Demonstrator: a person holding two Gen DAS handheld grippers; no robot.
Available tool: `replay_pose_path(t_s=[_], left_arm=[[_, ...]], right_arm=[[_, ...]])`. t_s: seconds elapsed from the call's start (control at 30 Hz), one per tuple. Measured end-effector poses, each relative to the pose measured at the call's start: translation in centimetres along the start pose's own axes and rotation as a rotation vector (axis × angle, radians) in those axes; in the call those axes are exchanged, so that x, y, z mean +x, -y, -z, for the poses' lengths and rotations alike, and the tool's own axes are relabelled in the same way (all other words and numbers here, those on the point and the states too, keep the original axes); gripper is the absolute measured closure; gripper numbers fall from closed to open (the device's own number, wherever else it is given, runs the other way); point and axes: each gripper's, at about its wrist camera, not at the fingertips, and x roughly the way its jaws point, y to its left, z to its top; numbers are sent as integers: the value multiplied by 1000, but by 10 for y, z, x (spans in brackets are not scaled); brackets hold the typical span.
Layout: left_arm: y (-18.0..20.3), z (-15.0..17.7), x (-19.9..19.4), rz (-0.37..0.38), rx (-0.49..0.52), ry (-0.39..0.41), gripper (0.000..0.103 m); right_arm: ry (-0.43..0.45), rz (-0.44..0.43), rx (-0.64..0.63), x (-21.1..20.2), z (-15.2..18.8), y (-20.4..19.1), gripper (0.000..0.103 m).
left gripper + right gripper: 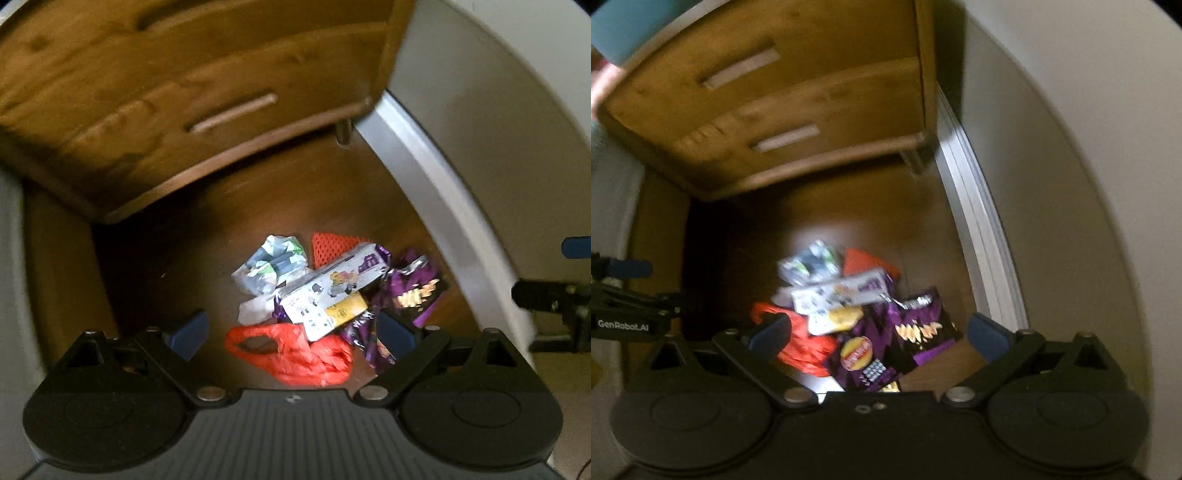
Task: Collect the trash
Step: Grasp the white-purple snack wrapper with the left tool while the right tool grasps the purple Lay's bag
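**Both tongs spread above the litter heap**

I have the left gripper (291,332) and right gripper (879,334) pointing steeply down, jaws spread wide with nothing pinched, which I judge suits a wide grab. The trash lies heaped on the wooden floor (155,266), near the white baseboard (424,177), in front of the drawer cabinet (184,92): red plastic bag (295,354), printed carton (332,295), purple snack bags (923,328), crumpled wrapper (269,266). I would take the red bag first; it lies nearest.

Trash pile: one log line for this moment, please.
left gripper: open, empty | right gripper: open, empty | trash pile: on floor, untouched | red bag: nearest
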Motion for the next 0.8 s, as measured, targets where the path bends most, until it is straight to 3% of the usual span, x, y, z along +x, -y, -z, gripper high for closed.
replay_pose_path(t_s=[0.2,0.37,0.53,0.63,0.73,0.8], left_arm=[[13,-8,91,-4,111,-27,5],[32,-8,144,11,248,-37,5],[44,-12,183,28,371,-37,5],[52,-11,203,27,432,-46,5],[54,-11,216,43,440,-54,5],[53,-12,221,61,440,-54,5]], right_arm=[[-84,-22,-18,79,33,2,2],[-133,13,-12,134,46,21,4],[-153,0,-119,171,39,39,5],[-134,10,-100,185,30,51,5],[-121,-8,-88,197,19,56,5],[-138,-23,-155,209,13,54,5]])
